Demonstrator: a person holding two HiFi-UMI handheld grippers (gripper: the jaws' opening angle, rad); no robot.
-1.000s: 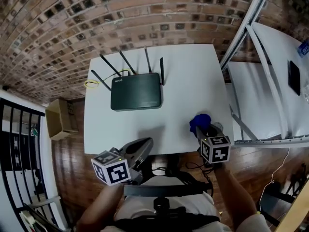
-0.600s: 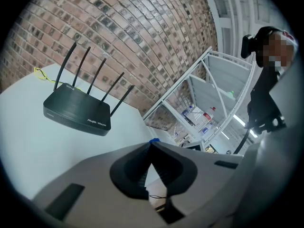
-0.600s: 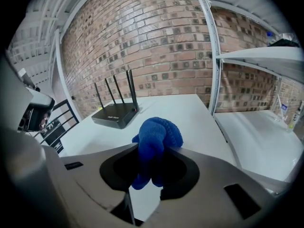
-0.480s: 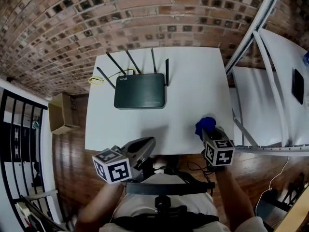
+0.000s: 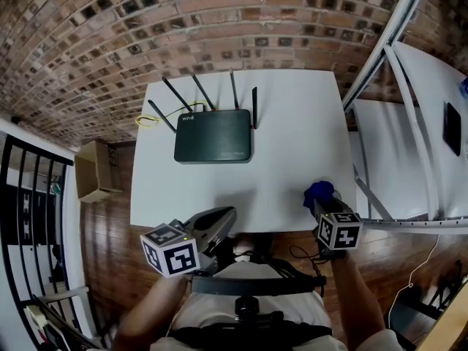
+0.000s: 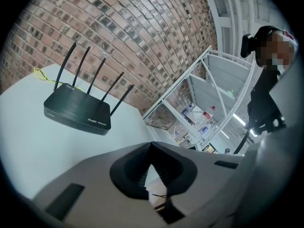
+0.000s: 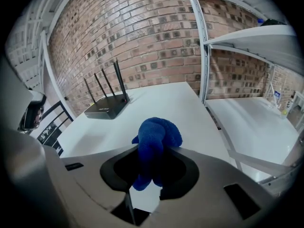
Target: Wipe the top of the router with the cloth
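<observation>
The router (image 5: 213, 135) sits well apart across the counter (image 5: 292, 123) from the right gripper (image 5: 322, 202), whose jaws have just closed tightly on the blue cloth (image 7: 156, 136).

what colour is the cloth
The cloth is deep blue, clearest in the right gripper view.

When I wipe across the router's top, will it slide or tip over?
The router lies flat and low, so tipping seems unlikely. It looks like light plastic on a smooth white table, so a sideways push may slide it. Its thin raised antennas would probably flex or fold if bumped.
</observation>
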